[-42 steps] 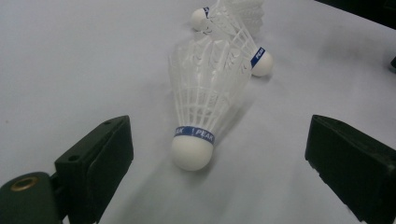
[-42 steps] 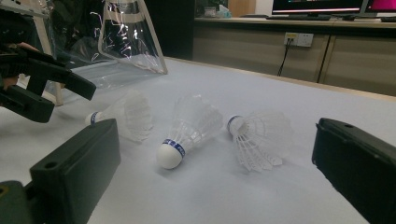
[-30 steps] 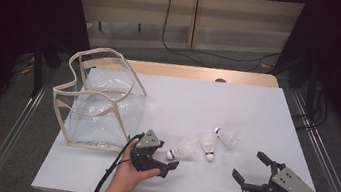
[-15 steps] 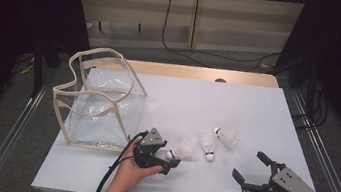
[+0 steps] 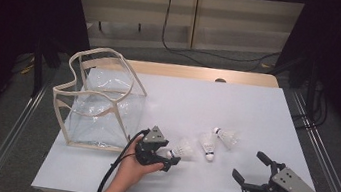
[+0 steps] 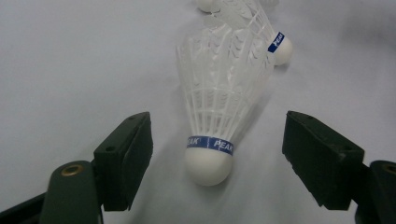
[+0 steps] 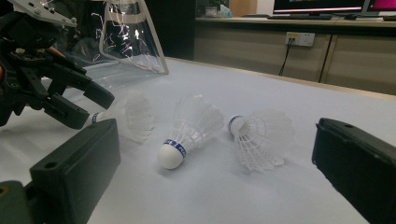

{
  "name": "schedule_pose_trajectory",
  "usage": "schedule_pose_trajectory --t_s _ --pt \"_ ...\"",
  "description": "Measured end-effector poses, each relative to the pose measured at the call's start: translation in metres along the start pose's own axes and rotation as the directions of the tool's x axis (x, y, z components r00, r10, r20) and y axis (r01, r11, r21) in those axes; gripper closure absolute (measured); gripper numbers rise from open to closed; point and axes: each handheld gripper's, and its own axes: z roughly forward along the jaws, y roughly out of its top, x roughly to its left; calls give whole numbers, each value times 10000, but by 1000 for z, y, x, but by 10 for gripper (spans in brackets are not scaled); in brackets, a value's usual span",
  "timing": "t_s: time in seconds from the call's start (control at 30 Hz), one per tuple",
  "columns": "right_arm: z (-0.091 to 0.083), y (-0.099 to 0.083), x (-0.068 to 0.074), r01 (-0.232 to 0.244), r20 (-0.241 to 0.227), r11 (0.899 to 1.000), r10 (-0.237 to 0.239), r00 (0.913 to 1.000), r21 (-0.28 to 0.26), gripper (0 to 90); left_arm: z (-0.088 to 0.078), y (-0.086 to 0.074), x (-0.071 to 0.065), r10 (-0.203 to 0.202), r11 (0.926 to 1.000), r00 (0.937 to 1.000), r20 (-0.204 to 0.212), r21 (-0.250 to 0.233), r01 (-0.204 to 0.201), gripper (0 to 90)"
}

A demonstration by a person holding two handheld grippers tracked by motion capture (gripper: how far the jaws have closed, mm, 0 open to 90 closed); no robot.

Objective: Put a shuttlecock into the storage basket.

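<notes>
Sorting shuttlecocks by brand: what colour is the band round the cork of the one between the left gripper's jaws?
Blue with white lettering on the shuttlecock, clearest in the left gripper view.

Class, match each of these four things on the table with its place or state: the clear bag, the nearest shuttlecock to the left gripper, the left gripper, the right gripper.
1 clear bag
2 nearest shuttlecock
3 left gripper
4 right gripper

a jaws wide open around nothing
b lies between two jaws, untouched
c stands at the table's left
d jaws just been closing around a cork

Pairs: 1-c, 2-b, 3-d, 4-a
</notes>
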Motion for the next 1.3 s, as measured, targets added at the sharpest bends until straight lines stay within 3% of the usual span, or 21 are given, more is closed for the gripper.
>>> schedule_pose_trajectory --t_s 0.6,1.3 --pt "0 0 0 -9 6 10000 9 10000 17 9 4 1 2 -157 9992 9998 -85 374 160 336" --pt "0 0 0 4 -17 10000 -3 10000 24 9 9 3 4 44 9936 10000 -86 1130 -34 438"
